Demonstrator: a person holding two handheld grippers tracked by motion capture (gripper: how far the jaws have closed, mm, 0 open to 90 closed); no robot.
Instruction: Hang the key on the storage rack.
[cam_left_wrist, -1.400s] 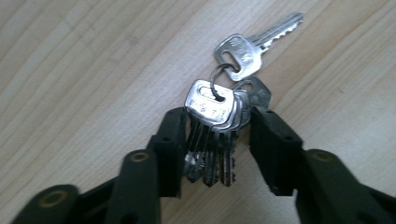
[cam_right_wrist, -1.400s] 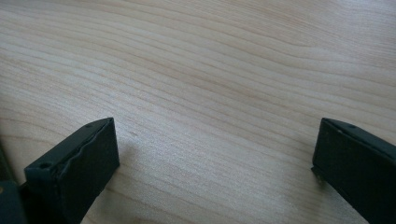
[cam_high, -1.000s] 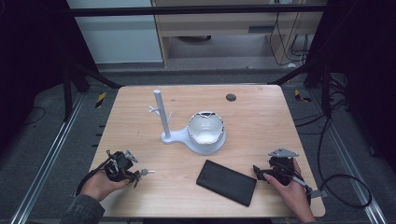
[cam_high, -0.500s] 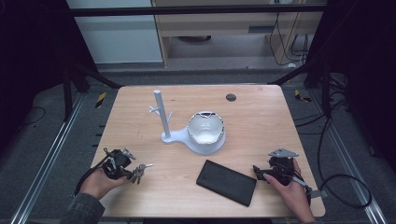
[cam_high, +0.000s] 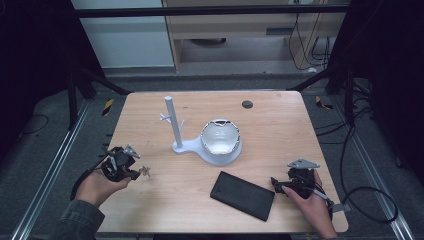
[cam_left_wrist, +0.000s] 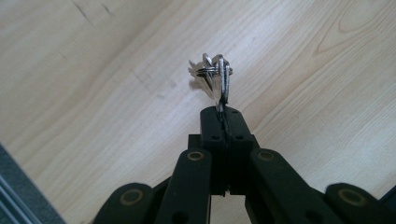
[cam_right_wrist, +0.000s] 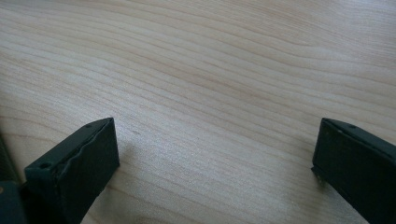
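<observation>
A small bunch of metal keys on a ring (cam_left_wrist: 215, 77) hangs just above the wooden table, pinched between the jaws of my left gripper (cam_left_wrist: 224, 119), which is shut on it. In the high view that gripper (cam_high: 134, 172) is at the table's left front with the keys (cam_high: 145, 171) sticking out to its right. A white stand (cam_high: 172, 125) with a post, short pegs and a round dish (cam_high: 220, 137) rises at the table's middle. My right gripper (cam_right_wrist: 215, 158) is open over bare wood; in the high view it (cam_high: 278, 185) sits at the right front.
A flat black rectangular case (cam_high: 242, 195) lies on the table (cam_high: 280, 130) between the two grippers, just left of the right one. A small dark round disc (cam_high: 247, 104) sits near the far edge. Dark frame legs and cables surround the table.
My left gripper has lifted slightly and shifted with the keys held in it. The right gripper has stayed in place.
</observation>
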